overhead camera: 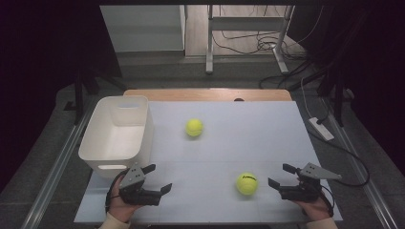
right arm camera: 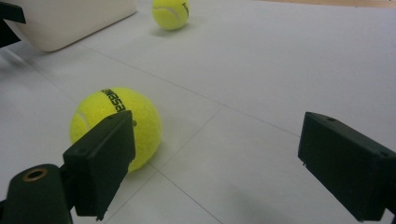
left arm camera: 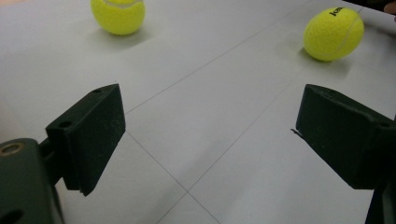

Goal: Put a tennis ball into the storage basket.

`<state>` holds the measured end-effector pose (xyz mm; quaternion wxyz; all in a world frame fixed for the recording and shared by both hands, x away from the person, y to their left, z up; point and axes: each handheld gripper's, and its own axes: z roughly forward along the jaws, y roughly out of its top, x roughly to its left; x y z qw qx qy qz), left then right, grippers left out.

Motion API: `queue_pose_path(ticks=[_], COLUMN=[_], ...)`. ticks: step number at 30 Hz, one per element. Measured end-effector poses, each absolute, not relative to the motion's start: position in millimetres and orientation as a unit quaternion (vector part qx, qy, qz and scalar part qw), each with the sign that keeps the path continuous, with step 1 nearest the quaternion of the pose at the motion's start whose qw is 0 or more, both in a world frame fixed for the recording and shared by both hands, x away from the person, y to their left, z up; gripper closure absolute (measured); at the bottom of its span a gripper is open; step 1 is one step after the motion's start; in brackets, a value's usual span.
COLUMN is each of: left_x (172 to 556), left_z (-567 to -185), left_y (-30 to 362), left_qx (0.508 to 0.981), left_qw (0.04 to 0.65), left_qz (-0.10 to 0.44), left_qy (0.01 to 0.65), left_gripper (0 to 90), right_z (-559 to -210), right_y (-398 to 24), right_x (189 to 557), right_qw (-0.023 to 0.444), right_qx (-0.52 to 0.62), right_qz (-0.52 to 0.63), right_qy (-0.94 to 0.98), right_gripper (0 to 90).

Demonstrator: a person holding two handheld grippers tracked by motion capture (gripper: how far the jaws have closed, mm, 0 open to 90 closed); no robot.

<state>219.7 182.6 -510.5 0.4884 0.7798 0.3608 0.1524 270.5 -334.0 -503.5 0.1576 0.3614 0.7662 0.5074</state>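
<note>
While I hold both claws low in frame, left gripper (overhead camera: 160,177) sits released w/ nothing betw. jaws, right gripper (overhead camera: 282,175) also spread wide, near ball (overhead camera: 247,183) just beside it lower right, far ball (overhead camera: 194,127) center by white bin (overhead camera: 102,143).

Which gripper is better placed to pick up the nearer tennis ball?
The right gripper, probably. Its jaws stand open and point at the nearer tennis ball, which lies just beside them. The left gripper, also open, sits farther away, near the white bin.
</note>
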Motion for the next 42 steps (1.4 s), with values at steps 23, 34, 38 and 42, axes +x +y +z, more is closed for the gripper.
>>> queue_pose_path(ticks=[23, 34, 38, 42], left_x=[218, 219, 219, 218], left_z=[-508, -505, -501, -497], left_y=[183, 183, 183, 180], left_qx=[0.777, 0.774, 0.770, 0.771], left_qw=[0.494, 0.496, 0.503, 0.503], left_qz=[0.151, 0.152, 0.150, 0.152], left_qy=[0.361, 0.363, 0.363, 0.360], left_gripper=[8.5, 8.2, 8.3, 8.3], right_z=[-506, -507, -508, -508], right_y=[-331, -333, -333, -334], right_x=[276, 279, 279, 278], right_qw=[0.153, 0.151, 0.150, 0.151], right_qx=[0.362, 0.364, 0.365, 0.366], right_qz=[0.507, 0.508, 0.506, 0.507], right_qy=[0.767, 0.766, 0.767, 0.766], right_gripper=[10.7, 10.6, 10.6, 10.6])
